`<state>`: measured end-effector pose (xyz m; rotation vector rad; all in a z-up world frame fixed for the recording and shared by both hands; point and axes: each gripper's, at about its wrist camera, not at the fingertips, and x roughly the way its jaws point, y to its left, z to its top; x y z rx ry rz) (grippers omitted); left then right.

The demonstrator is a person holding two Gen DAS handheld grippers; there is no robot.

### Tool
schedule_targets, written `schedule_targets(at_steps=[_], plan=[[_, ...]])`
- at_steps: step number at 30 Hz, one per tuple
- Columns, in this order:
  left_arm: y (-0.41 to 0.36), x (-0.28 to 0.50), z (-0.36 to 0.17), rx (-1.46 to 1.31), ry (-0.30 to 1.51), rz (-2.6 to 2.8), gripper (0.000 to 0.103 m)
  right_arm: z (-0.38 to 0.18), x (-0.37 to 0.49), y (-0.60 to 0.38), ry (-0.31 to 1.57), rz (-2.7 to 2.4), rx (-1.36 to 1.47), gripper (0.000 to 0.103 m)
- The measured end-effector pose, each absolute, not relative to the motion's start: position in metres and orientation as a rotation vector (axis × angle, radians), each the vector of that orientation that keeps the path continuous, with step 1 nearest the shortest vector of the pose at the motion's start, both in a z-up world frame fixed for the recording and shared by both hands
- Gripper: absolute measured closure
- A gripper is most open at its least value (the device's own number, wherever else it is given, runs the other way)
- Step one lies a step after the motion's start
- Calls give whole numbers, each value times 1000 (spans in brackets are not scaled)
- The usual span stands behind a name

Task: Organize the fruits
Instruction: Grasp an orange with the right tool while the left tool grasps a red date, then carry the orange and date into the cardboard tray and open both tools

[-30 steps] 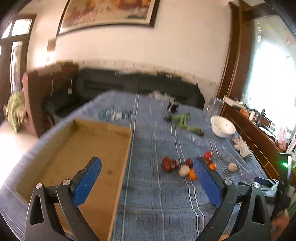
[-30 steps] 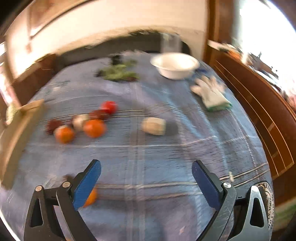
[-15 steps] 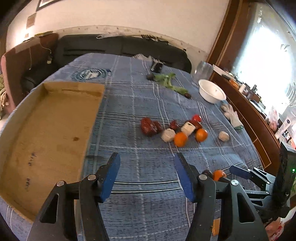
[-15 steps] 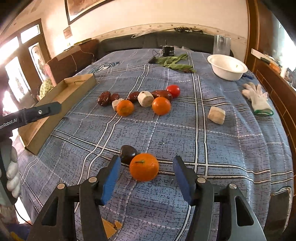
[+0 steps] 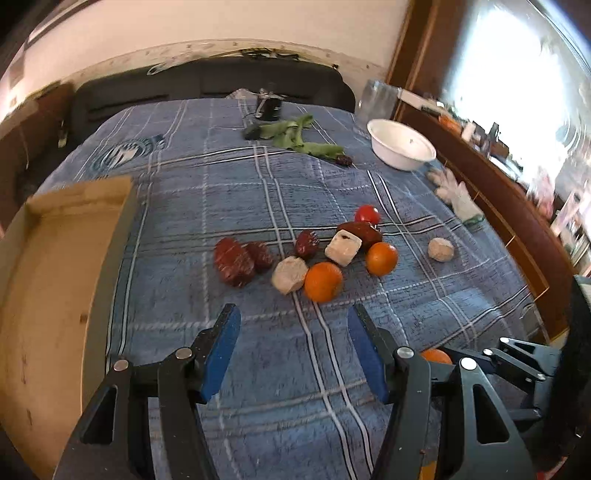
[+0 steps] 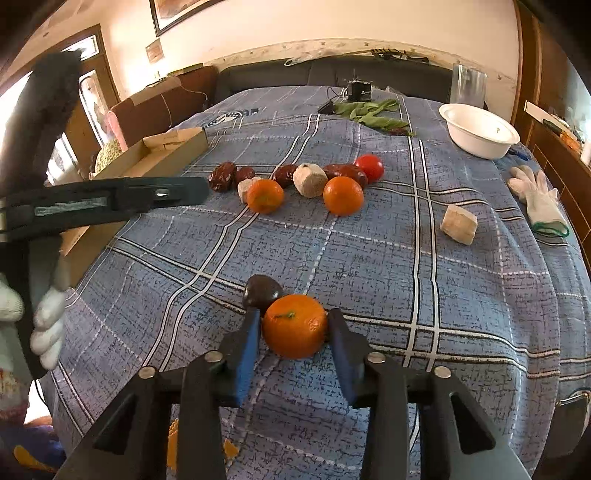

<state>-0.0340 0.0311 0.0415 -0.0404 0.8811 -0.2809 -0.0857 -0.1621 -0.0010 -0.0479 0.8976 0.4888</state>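
Right tool [image 6: 293, 328] has just closed on the orange [image 6: 294, 325] beside the dark fruit [image 6: 262, 291]; first pick underway. Left tool [image 5: 293, 350] wide, empty.

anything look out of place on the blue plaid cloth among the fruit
Yes. A white work glove lies crumpled near the cloth's right edge, beside the white bowl, and it is no fruit. Pale beige chunks sit among the oranges and red dates. The cardboard tray holds no visible fruit.

Cream wall [image 6: 332, 26] w/ framed picture [image 6: 177, 14] up top; dark sofa [image 5: 207, 85] ran along it. Bright window [image 5: 517, 74] on right, wood trim [image 5: 413, 48] beside it.
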Motion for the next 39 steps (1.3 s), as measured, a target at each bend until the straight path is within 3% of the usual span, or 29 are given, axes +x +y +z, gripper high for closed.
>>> schedule_targets(at_steps=[9, 10, 12, 13, 19, 23, 24, 39], plan=[[62, 15, 37, -143, 916, -194, 44, -6, -79, -167, 933, 509, 3, 63], [62, 20, 34, -147, 927, -197, 46, -6, -79, -167, 933, 511, 5, 63], [61, 28, 26, -144, 958, -190, 72, -6, -79, -168, 934, 514, 9, 63], [61, 32, 21, -150, 978, -186, 75, -6, -79, -168, 934, 515, 13, 63], [69, 38, 13, -213, 983, -179, 74, -7, -80, -167, 935, 513, 6, 62], [63, 38, 9, -205, 968, -186, 67, -7, -79, -165, 934, 509, -8, 62], [60, 37, 10, -190, 965, -189, 74, -7, -79, -165, 933, 504, -11, 64], [98, -58, 69, -208, 790, -191, 74, 21, -104, -174, 878, 480, -13, 65]])
